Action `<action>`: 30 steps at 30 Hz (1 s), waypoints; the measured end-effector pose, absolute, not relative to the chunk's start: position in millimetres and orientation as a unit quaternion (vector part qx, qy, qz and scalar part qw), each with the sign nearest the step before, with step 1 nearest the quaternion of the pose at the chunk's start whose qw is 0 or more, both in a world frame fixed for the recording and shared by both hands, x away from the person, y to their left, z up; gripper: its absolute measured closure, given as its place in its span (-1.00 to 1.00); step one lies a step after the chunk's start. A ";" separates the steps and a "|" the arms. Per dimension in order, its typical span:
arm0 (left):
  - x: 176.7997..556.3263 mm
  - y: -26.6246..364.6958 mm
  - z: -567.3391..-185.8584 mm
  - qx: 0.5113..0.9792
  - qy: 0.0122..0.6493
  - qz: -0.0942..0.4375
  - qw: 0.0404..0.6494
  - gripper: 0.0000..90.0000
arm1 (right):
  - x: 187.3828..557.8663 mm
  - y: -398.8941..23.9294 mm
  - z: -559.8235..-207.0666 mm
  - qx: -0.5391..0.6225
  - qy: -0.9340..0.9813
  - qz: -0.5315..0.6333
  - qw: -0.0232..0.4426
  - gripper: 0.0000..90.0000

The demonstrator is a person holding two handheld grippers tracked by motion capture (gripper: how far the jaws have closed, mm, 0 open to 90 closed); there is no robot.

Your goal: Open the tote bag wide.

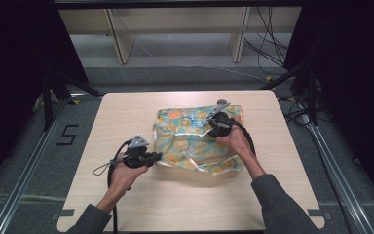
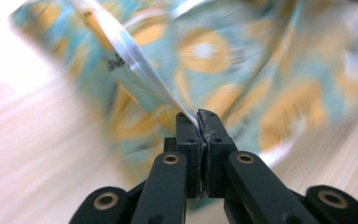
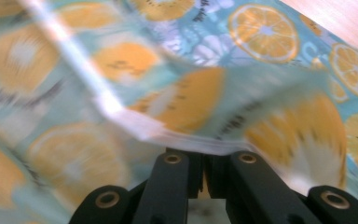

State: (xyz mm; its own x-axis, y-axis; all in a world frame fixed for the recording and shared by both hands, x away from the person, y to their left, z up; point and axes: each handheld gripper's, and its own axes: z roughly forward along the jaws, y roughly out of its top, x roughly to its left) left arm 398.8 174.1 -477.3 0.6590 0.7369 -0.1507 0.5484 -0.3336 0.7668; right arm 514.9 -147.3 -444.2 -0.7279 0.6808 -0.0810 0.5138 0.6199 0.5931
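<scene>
A teal bag (image 1: 195, 141) printed with orange and kiwi slices lies crumpled in the middle of the light wooden table (image 1: 126, 112). My left gripper (image 1: 157, 156) is at the bag's near left corner. In the left gripper view my left gripper (image 2: 198, 114) is shut on the bag's (image 2: 223, 60) white seam edge. My right gripper (image 1: 214, 127) sits over the bag's far right part. In the right gripper view my right gripper (image 3: 204, 156) is shut on a white-hemmed edge of the bag (image 3: 261, 32), which drapes over the jaw tips.
The table's front edge (image 1: 185, 228) runs just behind both forearms. Pale shelf legs (image 1: 119, 44) stand beyond the far edge. Cables (image 1: 268, 44) trail on the floor at the back right. Metal rails (image 1: 29, 161) flank the table.
</scene>
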 end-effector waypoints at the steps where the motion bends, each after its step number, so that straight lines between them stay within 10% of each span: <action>1: 395.7 179.4 -483.7 0.807 0.408 0.108 0.415 0.89 | 514.9 -147.6 -445.0 0.345 0.885 0.277 0.147 0.96; 6: 387.4 185.6 -496.5 0.809 0.422 0.094 0.397 0.41 | 520.3 -153.5 -445.6 0.356 0.881 0.270 0.156 0.97; 10: 378.2 172.9 -455.4 0.796 0.399 0.183 0.417 0.11 | 513.3 -155.2 -438.2 0.344 0.881 0.284 0.160 0.97; 17: 390.5 131.4 -408.8 0.804 0.344 0.201 0.443 0.05 | 494.2 -160.7 -428.7 0.330 0.879 0.310 0.150 0.96; 30: 441.5 59.5 -480.2 0.890 0.334 0.133 0.280 -0.19 | 465.6 -166.5 -448.3 0.302 0.900 0.294 0.111 0.94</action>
